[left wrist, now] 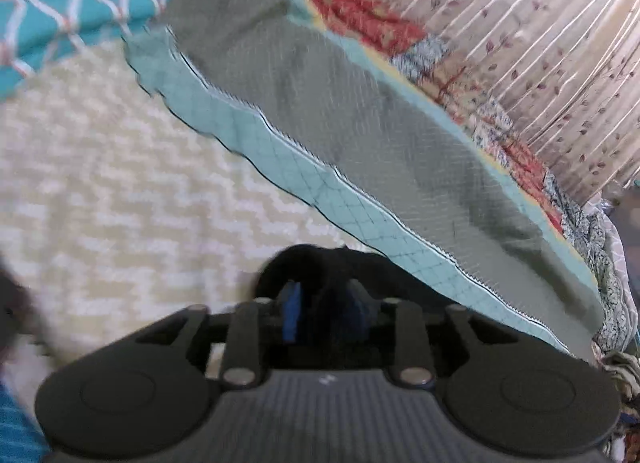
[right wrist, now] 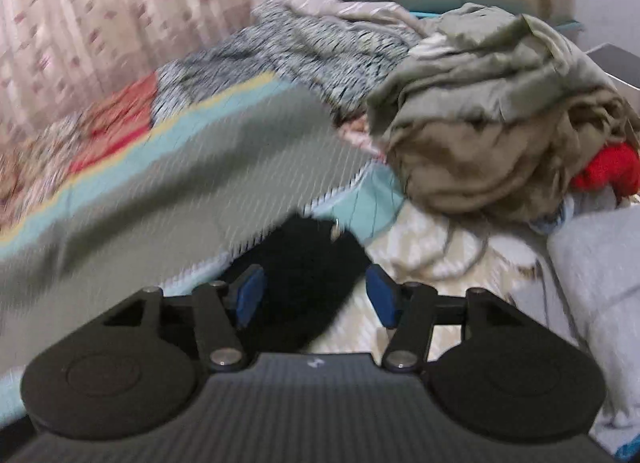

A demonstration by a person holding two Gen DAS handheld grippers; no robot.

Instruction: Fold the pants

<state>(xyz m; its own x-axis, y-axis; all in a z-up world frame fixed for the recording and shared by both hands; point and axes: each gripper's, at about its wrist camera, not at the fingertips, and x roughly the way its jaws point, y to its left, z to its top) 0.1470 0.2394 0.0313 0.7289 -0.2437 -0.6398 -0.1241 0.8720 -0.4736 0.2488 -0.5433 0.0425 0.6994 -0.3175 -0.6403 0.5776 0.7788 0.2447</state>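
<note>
Left wrist view: my left gripper [left wrist: 326,309] has black pants [left wrist: 320,263] bunched between its blue pads [left wrist: 291,313]; whether the pads press on the cloth I cannot tell through the blur. The cloth sits on a cream zigzag bedspread [left wrist: 120,183], beside a grey and teal quilt [left wrist: 340,123]. In the right wrist view my right gripper [right wrist: 316,297] stands released, the pants lying nearer its left pad, their dark strip running away toward the quilt. A heap of olive clothes [right wrist: 500,123] sits to the right, apart.
</note>
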